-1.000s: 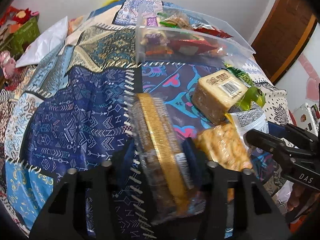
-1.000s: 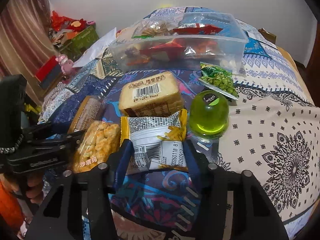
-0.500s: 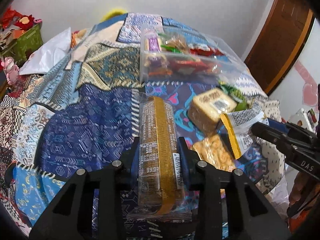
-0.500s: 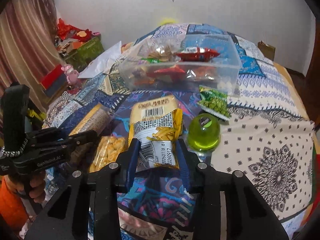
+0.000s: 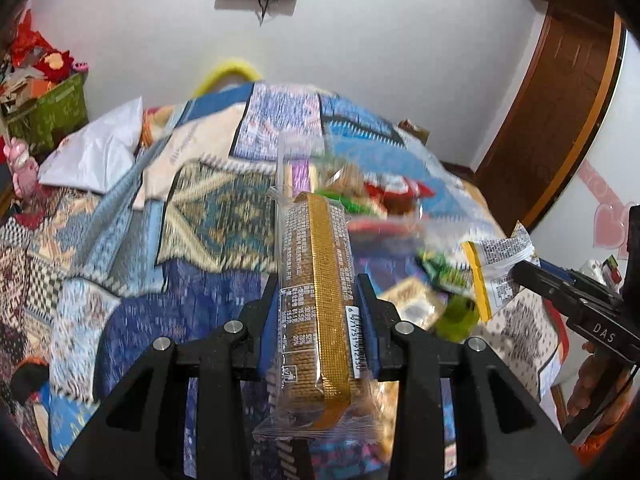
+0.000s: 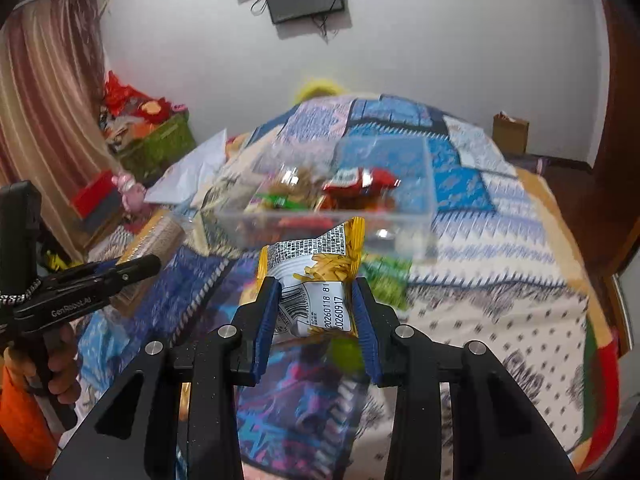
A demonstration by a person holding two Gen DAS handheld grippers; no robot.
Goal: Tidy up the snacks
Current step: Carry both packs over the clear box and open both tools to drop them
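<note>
Two grippers are up over the bed, each with one snack. The left gripper point(image 5: 318, 312) is clamped on a long clear-wrapped biscuit pack point(image 5: 318, 280) with a gold strip down its middle, held lengthwise between the blue pads and lifted clear of the patchwork bedspread point(image 5: 132, 312). The right gripper point(image 6: 316, 312) is closed on a small white-and-yellow snack packet point(image 6: 318, 280), pinched at its lower, barcode end, also lifted above the bedspread. Ahead of both, toward the far end of the bed, sits one clear plastic box point(image 6: 400, 216) already holding several wrapped snacks, a red packet point(image 6: 360, 180) on top among them; the rest are too blurred to count. Between the box and the grippers, a few snacks lie on the bedspread: one green pea packet point(image 5: 444, 272), one round green jelly cup point(image 5: 458, 314) and one beige biscuit pack point(image 5: 408, 300).
</note>
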